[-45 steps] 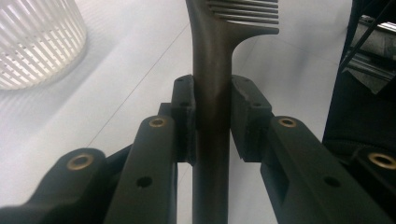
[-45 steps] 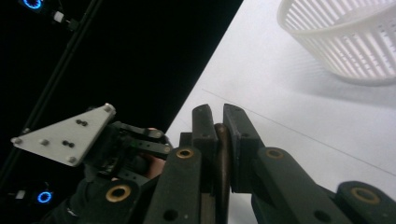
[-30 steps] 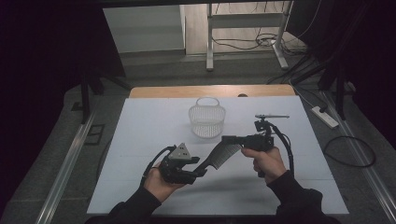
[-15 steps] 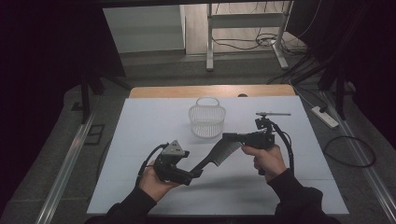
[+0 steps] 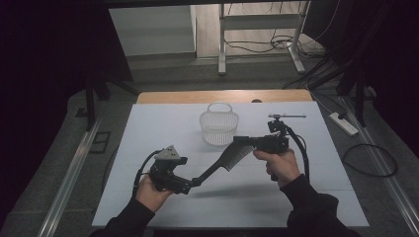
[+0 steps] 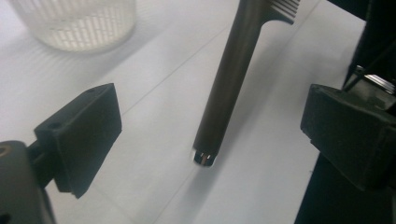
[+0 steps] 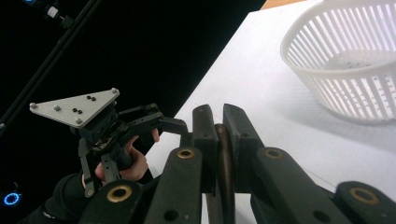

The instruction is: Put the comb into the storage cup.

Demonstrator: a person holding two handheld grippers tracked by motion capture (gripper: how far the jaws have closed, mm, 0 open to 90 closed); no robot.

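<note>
High view: a dark comb hangs in the air above the white table, long axis running diagonally from near-left to far-right. Right gripper clamps the toothed far end; the thin handle slopes down toward the left gripper, whose jaws have just been opening and now stand apart around the handle tip. White slatted basket sits just beyond the comb's far end, nearer the right hand than the left hand. My reading: the comb has passed to the right side, and the basket lies a short way far-left of that gripper.

Left gripper view: both black pads spread wide, matte, blocky. The comb handle is a smooth, dark, tapering rod with a small metal-looking cap at its end; it hangs between the pads, touching neither. Teeth just visible at the top. Basket blurred at far left, translucent white plastic.

Right gripper view: jaws pinched tight on the comb's thin edge, seen end-on as a narrow brownish strip. Basket to the right, ribbed wall, perforated floor, empty as far as I can see. Left gripper with its grey three-cornered plate sits at left, over the table edge.
</note>
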